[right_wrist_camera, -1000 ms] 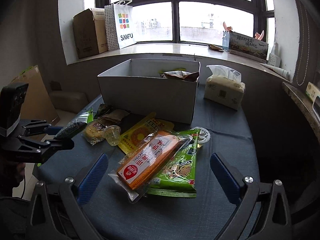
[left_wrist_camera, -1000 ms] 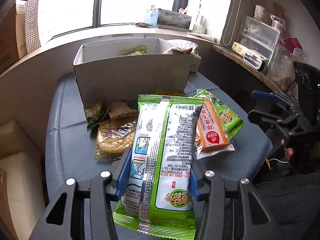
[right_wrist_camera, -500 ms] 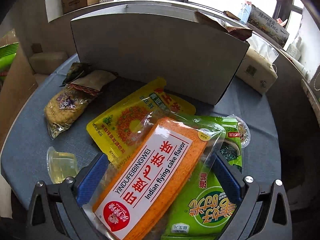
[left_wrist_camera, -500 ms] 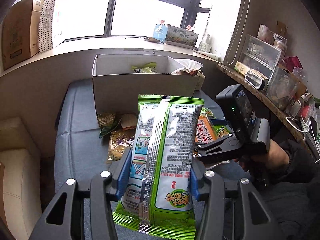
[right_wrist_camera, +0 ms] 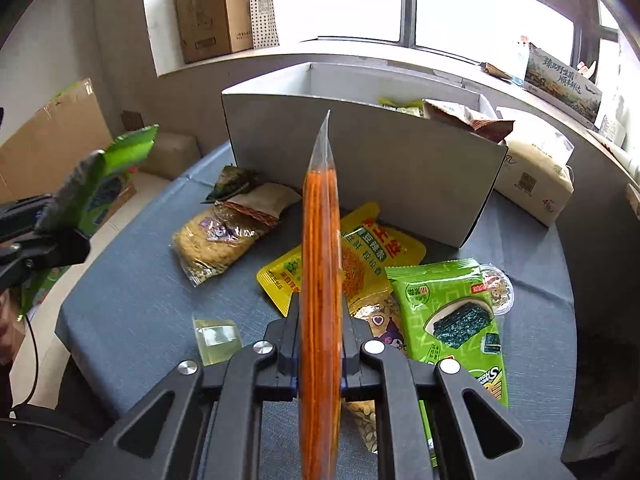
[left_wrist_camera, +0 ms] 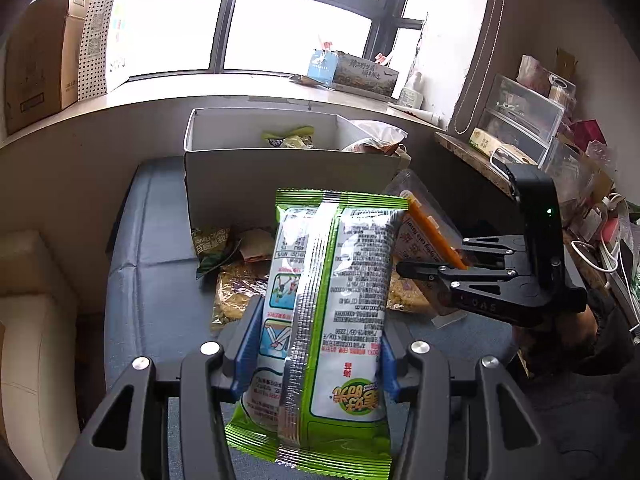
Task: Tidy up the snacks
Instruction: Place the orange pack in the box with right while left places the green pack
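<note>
Edgewise, orange cake packet [right_wrist_camera: 320,248] between right claw [right_wrist_camera: 320,354] pads.

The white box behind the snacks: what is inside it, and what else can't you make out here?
- White box: both views show only a few packet tops above its rim; its front wall hides the rest.
- Orange cake packet: right wrist view shows it edge-on, label unreadable.
- Green-and-white packet: left wrist view shows only its back.
- Yellow pouch: partly covered by the orange packet.
</note>
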`<state>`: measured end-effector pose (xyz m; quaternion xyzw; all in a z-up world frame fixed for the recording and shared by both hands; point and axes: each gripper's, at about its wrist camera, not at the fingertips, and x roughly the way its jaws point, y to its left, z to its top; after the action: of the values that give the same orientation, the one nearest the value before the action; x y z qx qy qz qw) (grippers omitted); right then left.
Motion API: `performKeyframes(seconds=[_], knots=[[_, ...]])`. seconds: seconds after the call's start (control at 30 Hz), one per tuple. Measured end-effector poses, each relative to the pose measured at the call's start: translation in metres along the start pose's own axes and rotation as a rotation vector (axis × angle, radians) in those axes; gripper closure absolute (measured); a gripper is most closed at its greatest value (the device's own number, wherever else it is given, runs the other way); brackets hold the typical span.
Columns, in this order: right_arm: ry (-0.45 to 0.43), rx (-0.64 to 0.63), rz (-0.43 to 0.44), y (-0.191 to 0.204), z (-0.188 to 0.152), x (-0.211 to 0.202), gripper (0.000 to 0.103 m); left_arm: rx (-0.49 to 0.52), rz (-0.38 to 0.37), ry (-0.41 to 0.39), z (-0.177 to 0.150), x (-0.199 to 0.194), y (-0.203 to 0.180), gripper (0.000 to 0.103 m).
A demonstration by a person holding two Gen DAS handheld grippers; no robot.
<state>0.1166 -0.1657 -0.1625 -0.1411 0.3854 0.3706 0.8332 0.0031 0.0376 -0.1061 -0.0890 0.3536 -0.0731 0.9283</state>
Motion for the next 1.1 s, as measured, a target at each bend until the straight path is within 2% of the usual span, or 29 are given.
performKeyframes(seconds=[0.27,0.4,0.6,0.77,0.87,0.93,0.97,1.0,1.03,1.07,1.1], knots=[[-0.134,0.143,0.156,-0.026,0.026,-0.050,0.090,0.021,0.016,-0.056,0.034,0.001,-0.006,0.049],[-0.202,0.158,0.153,-0.034,0.058,-0.057,0.090,0.033,0.033,-0.121,0.075,0.004,-0.006,0.049],[-0.297,0.192,0.133,-0.058,0.133,-0.060,0.090,0.041,0.104,-0.183,0.146,0.027,0.002,0.049],[-0.283,0.278,0.116,-0.087,0.195,-0.027,0.090,0.012,0.150,-0.163,0.195,0.067,0.021,0.049],[-0.254,0.288,0.093,-0.095,0.218,-0.005,0.090,0.008,0.186,-0.136,0.210,0.092,0.028,0.049],[-0.237,0.301,0.063,-0.098,0.227,0.008,0.089,0.019,0.207,-0.120,0.217,0.106,0.031,0.044],[-0.221,0.300,0.049,-0.100,0.232,0.016,0.085,0.022,0.216,-0.105,0.220,0.115,0.034,0.033],[-0.200,0.306,0.048,-0.102,0.236,0.024,0.070,0.011,0.224,-0.087,0.222,0.123,0.037,0.018],[-0.170,0.313,0.042,-0.105,0.239,0.033,0.048,-0.009,0.241,-0.060,0.223,0.130,0.042,0.008],[-0.151,0.326,0.012,-0.107,0.240,0.039,0.004,-0.027,0.262,-0.051,0.223,0.134,0.046,0.000],[-0.159,0.339,-0.018,-0.109,0.239,0.040,0.000,-0.039,0.266,-0.056,0.222,0.135,0.049,0.000]])
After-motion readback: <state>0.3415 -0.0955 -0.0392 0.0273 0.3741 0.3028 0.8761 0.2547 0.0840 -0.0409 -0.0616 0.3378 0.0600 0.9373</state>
